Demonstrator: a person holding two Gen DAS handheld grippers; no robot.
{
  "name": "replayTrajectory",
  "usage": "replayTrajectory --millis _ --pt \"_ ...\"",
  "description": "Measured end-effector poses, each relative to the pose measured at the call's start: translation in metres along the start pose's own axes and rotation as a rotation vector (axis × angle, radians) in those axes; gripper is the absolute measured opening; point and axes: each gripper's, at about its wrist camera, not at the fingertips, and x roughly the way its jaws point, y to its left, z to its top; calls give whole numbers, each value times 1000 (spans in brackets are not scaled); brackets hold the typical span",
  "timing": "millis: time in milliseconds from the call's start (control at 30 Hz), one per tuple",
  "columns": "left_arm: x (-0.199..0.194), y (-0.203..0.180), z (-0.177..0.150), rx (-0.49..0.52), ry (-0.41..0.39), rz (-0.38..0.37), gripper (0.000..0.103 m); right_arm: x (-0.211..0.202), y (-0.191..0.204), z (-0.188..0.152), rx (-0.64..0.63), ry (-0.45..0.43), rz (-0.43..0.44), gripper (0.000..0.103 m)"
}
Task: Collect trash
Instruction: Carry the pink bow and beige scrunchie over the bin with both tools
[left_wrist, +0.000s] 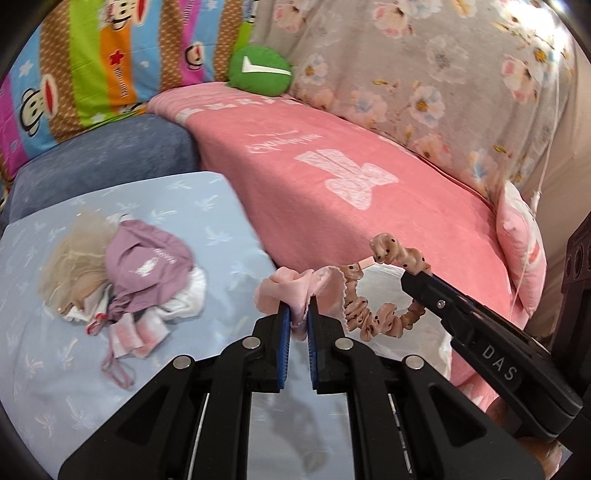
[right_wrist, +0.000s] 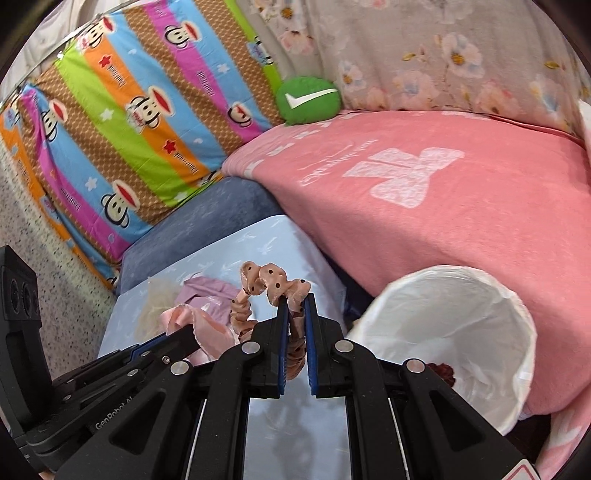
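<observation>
Left gripper (left_wrist: 299, 314) clamped on pale pink cloth (left_wrist: 291, 291): soft, satiny, bunched into folds above the blue pads, one pinked edge trailing right. Right gripper (right_wrist: 295, 314) pinched on scrunchie (right_wrist: 273, 284): peach-pink ruched fabric, dark polka dots, knotted bow at top (loop hangs slack below the grip). In left wrist view, same scrunchie (left_wrist: 380, 314) seen as a drooping ring, its far side gripped by the other tool, its near side touching or overlapping the pink cloth; whether joined or merely overlapping, cannot tell. Both items held in air, off the bedding, between the clothes pile and the bin.

Bin (right_wrist: 517, 317) just right of right gripper: white liner, mouth tilted toward camera, something dark red (right_wrist: 441, 369) low inside. Set against pink blanket (right_wrist: 443, 221) with white bow print.

Left of grippers, light blue sheet (left_wrist: 207, 221) carrying a heap of clothes (left_wrist: 122, 273): mauve garment on top, beige netting, white and pink pieces beneath, a strap trailing out. Behind: dark blue cushion (left_wrist: 110, 155), striped monkey-print bedding (right_wrist: 140, 110), green round cushion with white tick (right_wrist: 310, 98), floral grey quilt (left_wrist: 424, 74).
</observation>
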Motion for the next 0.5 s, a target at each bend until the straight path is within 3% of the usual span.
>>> replayTrajectory --millis 500 --pt "30 -81 -3 139 63 -83 9 -27 -83 -6 123 -35 -94 9"
